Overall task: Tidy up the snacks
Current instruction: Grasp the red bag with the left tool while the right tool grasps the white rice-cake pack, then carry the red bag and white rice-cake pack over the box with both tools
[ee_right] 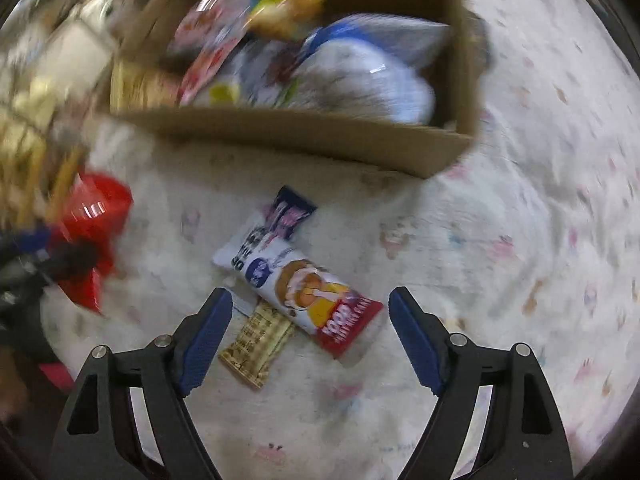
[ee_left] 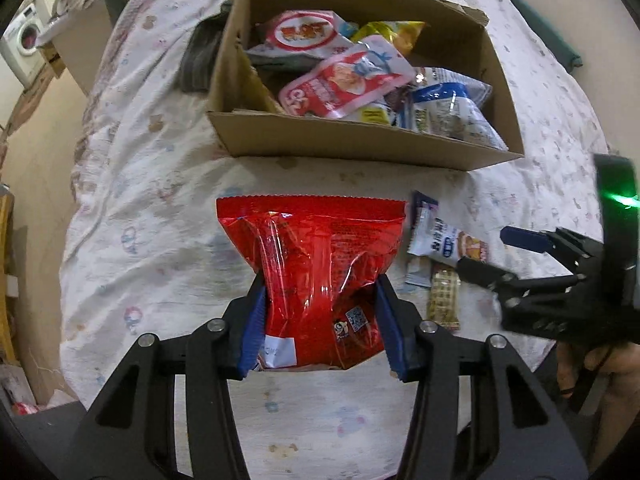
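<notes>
In your left wrist view, your left gripper [ee_left: 320, 312] pinches a red snack bag [ee_left: 316, 276] between its blue pads, held above the printed bedsheet [ee_left: 152, 200], near side of the cardboard box [ee_left: 360, 144] packed with snack packets. Your right gripper [ee_left: 492, 252] sits at the right, over a white cake packet [ee_left: 444, 242]. In your right wrist view, blurred, your right gripper [ee_right: 310, 328] is spread wide around that white cake packet [ee_right: 304, 284] and a tan wafer bar [ee_right: 256, 344] touching it.

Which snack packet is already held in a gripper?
The big red bag, clamped in the left hand-held gripper; the other loose packets lie on the bedsheet.
</notes>
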A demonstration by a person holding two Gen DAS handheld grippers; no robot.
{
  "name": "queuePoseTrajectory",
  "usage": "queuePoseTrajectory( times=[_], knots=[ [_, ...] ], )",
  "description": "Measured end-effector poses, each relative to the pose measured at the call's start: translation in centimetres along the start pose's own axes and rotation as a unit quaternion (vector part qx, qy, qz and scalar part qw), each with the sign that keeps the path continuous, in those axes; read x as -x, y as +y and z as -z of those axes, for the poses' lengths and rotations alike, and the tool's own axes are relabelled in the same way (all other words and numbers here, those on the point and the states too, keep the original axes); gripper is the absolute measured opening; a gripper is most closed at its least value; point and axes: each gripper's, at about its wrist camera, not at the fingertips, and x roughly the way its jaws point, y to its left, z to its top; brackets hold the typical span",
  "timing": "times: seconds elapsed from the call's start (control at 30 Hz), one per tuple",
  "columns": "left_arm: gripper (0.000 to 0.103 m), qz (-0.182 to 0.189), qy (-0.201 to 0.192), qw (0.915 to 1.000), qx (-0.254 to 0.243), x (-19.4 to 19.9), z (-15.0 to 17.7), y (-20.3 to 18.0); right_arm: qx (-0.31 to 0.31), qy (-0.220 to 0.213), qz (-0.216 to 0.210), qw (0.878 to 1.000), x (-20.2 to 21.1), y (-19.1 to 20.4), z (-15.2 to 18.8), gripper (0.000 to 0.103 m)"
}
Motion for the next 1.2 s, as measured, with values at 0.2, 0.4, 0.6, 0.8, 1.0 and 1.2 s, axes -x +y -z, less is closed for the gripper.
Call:
queuePoseTrajectory(
  times=[0.2, 0.4, 0.6, 0.8, 1.0, 1.2],
  knots=[
    [0.046, -0.025, -0.011, 0.9996, -0.002, 0.1, 0.5, 1.5, 0.052, 0.005, 0.039, 0.998, -2.0, 1.9, -0.8, 0.081],
    [0.046, -0.029, -0.004, 0.9995, 0.013, -0.5, 0.4, 2.7, 0.075, 0.016, 0.038, 0.996, -2.9, 2.4, -1.2, 0.043],
    [0.046, -0.021, -0.015, 0.9996, 0.014, -0.2, -0.3, 2.1, 0.08, -0.027, 0.025, 0.996, -0.1, 2.3, -0.9, 0.035],
    [0.046, -0.016, -0.044, 0.9988, -0.012, 1.3, -0.6, -0.7, 0.023, -0.064, -0.072, 0.995, 3.9, 0.3, 0.3, 0.035],
    [0.046, -0.017, -0.084, 0.9959, -0.029, 4.3, -2.9, -2.0, -0.025, -0.144, -0.137, 0.98, 8.6, -1.0, 0.1, 0.035],
    [0.046, -0.048, -0.122, 0.9906, -0.039, 6.8, -8.2, -2.1, -0.095, -0.198, -0.13, 0.967, 11.0, -3.6, -3.6, 0.035]
  ],
)
